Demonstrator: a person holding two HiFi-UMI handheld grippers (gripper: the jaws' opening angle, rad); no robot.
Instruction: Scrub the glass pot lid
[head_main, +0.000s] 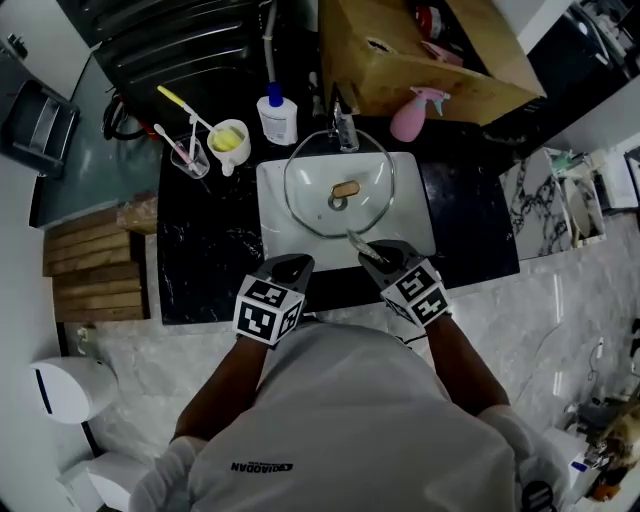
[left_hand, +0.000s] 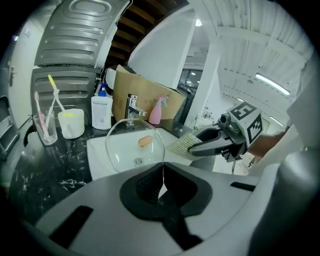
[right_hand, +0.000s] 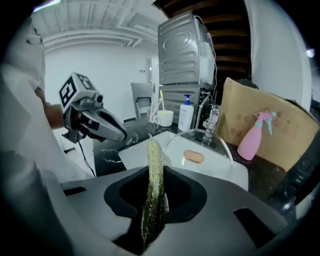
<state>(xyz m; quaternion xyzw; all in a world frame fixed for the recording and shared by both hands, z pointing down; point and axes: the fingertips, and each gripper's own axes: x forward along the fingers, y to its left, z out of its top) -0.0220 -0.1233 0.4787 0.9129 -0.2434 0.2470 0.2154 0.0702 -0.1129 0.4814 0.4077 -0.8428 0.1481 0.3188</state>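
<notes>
The round glass pot lid (head_main: 338, 190) with a tan knob (head_main: 345, 189) is held over the white sink (head_main: 274, 216). My left gripper (head_main: 292, 266) is at the lid's near left rim; in the left gripper view the thin glass edge (left_hand: 163, 172) runs down into the closed jaws of that gripper (left_hand: 162, 187). My right gripper (head_main: 372, 252) is shut on a green scrub pad (right_hand: 154, 170), whose tip (head_main: 358, 240) is at the lid's near rim. The right gripper view shows the lid (right_hand: 200, 145) just beyond the pad and the left gripper (right_hand: 95, 122) at left.
A chrome faucet (head_main: 343, 125) stands behind the sink. On the black marble counter (head_main: 200, 250) are a white soap bottle (head_main: 277, 115), a yellow cup (head_main: 229, 140) and a glass with toothbrushes (head_main: 188, 155). A pink spray bottle (head_main: 412, 112) leans at a cardboard box (head_main: 420, 50).
</notes>
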